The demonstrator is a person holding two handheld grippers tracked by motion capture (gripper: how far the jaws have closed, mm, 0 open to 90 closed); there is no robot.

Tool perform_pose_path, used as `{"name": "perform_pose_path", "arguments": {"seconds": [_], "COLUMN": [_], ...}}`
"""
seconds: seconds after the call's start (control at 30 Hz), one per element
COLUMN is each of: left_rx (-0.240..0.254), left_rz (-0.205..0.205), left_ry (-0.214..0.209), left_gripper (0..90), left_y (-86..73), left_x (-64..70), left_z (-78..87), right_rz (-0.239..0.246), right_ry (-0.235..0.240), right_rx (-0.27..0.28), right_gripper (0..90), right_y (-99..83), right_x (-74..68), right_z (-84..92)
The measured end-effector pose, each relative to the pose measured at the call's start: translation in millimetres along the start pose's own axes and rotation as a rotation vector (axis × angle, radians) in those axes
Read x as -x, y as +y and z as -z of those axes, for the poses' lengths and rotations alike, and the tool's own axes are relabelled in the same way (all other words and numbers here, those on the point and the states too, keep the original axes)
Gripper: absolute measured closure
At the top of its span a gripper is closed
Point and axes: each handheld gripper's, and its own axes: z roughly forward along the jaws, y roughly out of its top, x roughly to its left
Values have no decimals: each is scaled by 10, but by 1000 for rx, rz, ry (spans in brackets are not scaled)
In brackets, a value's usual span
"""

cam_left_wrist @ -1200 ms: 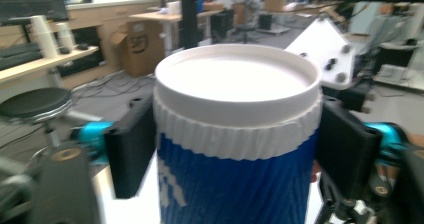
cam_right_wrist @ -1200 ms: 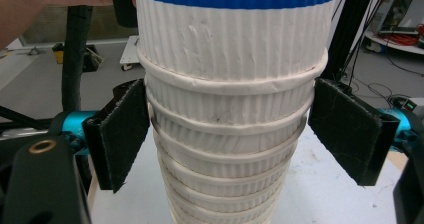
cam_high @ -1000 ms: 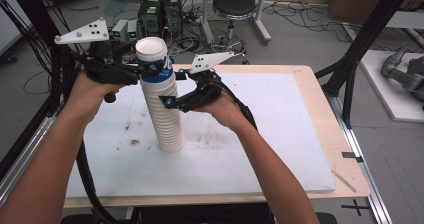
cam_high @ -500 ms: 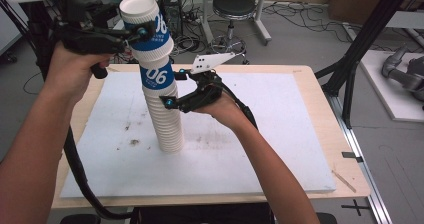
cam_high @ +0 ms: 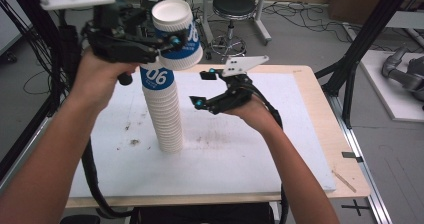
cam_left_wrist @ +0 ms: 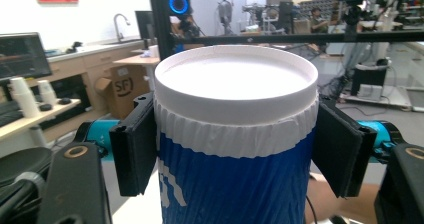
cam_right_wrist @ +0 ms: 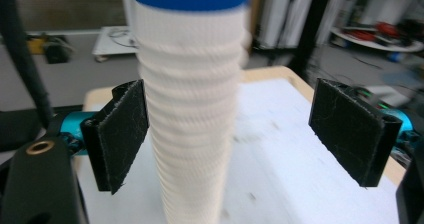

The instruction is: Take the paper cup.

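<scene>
1. The left gripper is clamped on a blue-and-white paper cup, one black pad on each side just below the rolled rim. It holds the cup high above the tall stack of cups, tilted a little.

2. It cannot be told whether the bottom of the held cup is fully clear of the top of the stack, since the blue band of the next cup sits right beneath it in the high view.

3. The right gripper stands beside the stack with its jaws wide apart and nothing between them gripped. In the right gripper view the stack's ribbed wall runs near the left pad, well apart from the right pad.

4. The stack stands upright on the white mat that covers the wooden table, toward the person's left.

5. Risk: with the right jaws open, nothing steadies the stack. If the held cup drags on the one below, the column will likely lean or topple.

6. Risk: a hard squeeze below the rim could dent the thin paper wall and make the cup slip or spring out.

7. Risk: more than one cup may be lifted together if they are wedged.
</scene>
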Motion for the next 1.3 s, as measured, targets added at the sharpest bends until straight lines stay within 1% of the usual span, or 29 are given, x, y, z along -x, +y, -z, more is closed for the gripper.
{"name": "perform_pose_path", "arguments": {"seconds": [0.03, 0.1, 0.13, 0.17, 0.2, 0.23, 0.27, 0.3, 0.33, 0.37, 0.4, 0.43, 0.47, 0.5, 0.53, 0.57, 0.67, 0.7, 0.77, 0.8, 0.83, 0.87, 0.93, 0.97, 1.0, 1.07, 1.13, 1.27, 1.3], "left_rx": [1, 0, -4, -2, 3, 1, 0, 2, 4, -3, -8, -14, -16, -26, -33, -37, -71, -80, -90, -93, -95, -104, -109, -113, -118, -123, -125, -125, -129], "left_rz": [2, 1, 0, 2, 5, -1, -7, 0, 13, 23, 25, 29, 30, 19, 12, 15, 23, 28, 46, 61, 69, 72, 81, 88, 91, 96, 100, 110, 104], "left_ry": [-5, -10, -12, -10, -10, -12, -11, -17, -24, -31, -36, -48, -52, -54, -57, -63, -66, -65, -61, -60, -57, -56, -51, -57, -59, -62, -57, -40, -42], "left_gripper": [276, 276, 276, 276, 276, 275, 275, 276, 276, 276, 276, 275, 275, 276, 275, 275, 274, 274, 274, 274, 274, 274, 274, 274, 273, 273, 273, 273, 272], "left_y": [-33, -94, -132, -176, -237, -274, -335, -389, -430, -497, -549, -602, -645, -704, -792, -853, -1137, -1236, -1426, -1514, -1595, -1686, -1794, -1859, -1902, -1977, -2024, -2075, -2076], "left_x": [24, 60, 80, 103, 136, 151, 179, 194, 199, 213, 226, 239, 254, 279, 305, 313, 339, 330, 297, 278, 257, 230, 206, 191, 185, 181, 175, 166, 162], "left_z": [-49, -129, -172, -213, -270, -303, -363, -413, -454, -523, -578, -633, -673, -725, -789, -827, -982, -1025, -1092, -1121, -1144, -1167, -1189, -1198, -1199, -1190, -1172, -1129, -1121], "right_rz": [-15, -20, -45, -45, -63, -70, -70, -90, -90, -96, -108, -132, -132, -138, -140, -165, -199, -221, -230, -230, -229, -229, -231, -231, -235, -227, -230, -242, -244], "right_ry": [-14, -47, -78, -78, -96, -131, -131, -162, -162, -168, -194, -230, -230, -247, -263, -277, -309, -319, -322, -322, -332, -332, -342, -346, -347, -352, -351, -329, -318], "right_rx": [-10, -25, -32, -32, -31, -53, -53, -64, -64, -70, -78, -85, -85, -97, -101, -100, -85, -78, -73, -73, -76, -76, -74, -70, -70, -75, -73, -59, -53], "right_gripper": [165, 165, 165, 165, 165, 165, 165, 165, 165, 165, 165, 166, 166, 166, 166, 166, 165, 165, 165, 165, 165, 165, 165, 165, 166, 166, 165, 165, 165], "right_y": [-45, -132, -240, -240, -299, -418, -418, -555, -555, -602, -678, -807, -807, -857, -930, -1023, -1226, -1355, -1458, -1458, -1531, -1531, -1591, -1608, -1631, -1667, -1672, -1679, -1672], "right_x": [21, 75, 119, 119, 138, 175, 175, 206, 206, 214, 225, 238, 238, 237, 240, 237, 244, 231, 208, 208, 177, 177, 156, 152, 140, 127, 124, 90, 73], "right_z": [73, 197, 345, 345, 420, 563, 563, 727, 727, 779, 865, 992, 992, 1036, 1090, 1154, 1271, 1328, 1361, 1361, 1387, 1387, 1407, 1408, 1403, 1368, 1359, 1322, 1315]}}
